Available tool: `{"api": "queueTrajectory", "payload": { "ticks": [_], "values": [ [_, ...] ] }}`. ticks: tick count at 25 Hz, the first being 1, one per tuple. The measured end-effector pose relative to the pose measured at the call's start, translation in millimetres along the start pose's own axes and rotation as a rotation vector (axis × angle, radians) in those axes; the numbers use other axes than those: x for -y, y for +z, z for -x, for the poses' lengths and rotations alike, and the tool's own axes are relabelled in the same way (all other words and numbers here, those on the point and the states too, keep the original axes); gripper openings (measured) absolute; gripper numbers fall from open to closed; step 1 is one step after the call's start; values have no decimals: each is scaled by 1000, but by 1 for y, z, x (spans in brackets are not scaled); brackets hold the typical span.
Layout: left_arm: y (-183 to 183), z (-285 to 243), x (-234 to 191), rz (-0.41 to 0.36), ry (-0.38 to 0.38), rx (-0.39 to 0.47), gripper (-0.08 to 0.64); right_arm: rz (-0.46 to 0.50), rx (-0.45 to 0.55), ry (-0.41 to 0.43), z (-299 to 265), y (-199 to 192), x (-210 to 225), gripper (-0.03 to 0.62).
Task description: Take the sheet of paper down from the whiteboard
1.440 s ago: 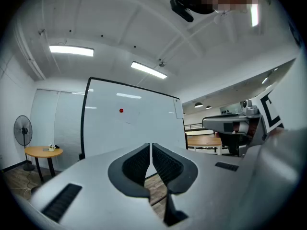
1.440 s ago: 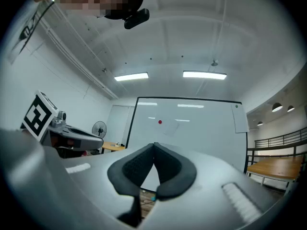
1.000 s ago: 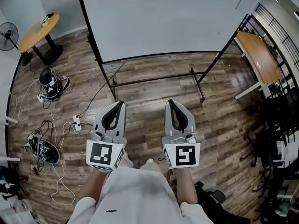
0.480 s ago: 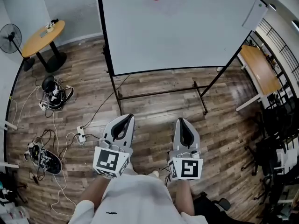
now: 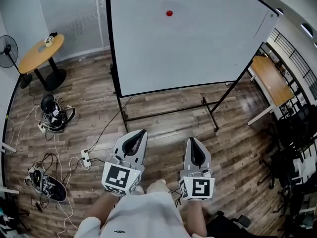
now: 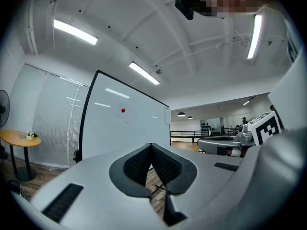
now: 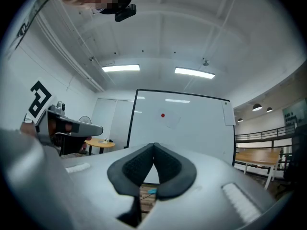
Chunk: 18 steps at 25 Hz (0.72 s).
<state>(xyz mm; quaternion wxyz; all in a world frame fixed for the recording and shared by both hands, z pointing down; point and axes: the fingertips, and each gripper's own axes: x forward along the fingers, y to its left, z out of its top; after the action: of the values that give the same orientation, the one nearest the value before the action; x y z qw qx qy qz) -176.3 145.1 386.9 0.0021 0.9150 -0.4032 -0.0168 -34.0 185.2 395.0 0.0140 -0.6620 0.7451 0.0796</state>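
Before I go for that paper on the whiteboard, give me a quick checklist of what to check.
Sheet of paper on the whiteboard, under the red magnet: ok.
Left gripper empty: ok.
Right gripper empty: ok.
Jaws open for a grab: not ok, both shut.
Grippers at the board: not ok, well short of it.
Only one magnet holding the sheet: cannot tell.
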Motion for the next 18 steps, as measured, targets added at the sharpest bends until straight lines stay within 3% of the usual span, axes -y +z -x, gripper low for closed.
{"api": "queueTrajectory", "payload": {
  "ticks": [10, 18],
  "values": [
    [-1, -103, -29, -16, -37, -5, 6, -2, 14, -40, -85, -13, 62, 9],
    [-2, -228, -44, -28, -17, -11, 6, 0, 43, 44, -185, -27, 136, 9]
  ]
}}
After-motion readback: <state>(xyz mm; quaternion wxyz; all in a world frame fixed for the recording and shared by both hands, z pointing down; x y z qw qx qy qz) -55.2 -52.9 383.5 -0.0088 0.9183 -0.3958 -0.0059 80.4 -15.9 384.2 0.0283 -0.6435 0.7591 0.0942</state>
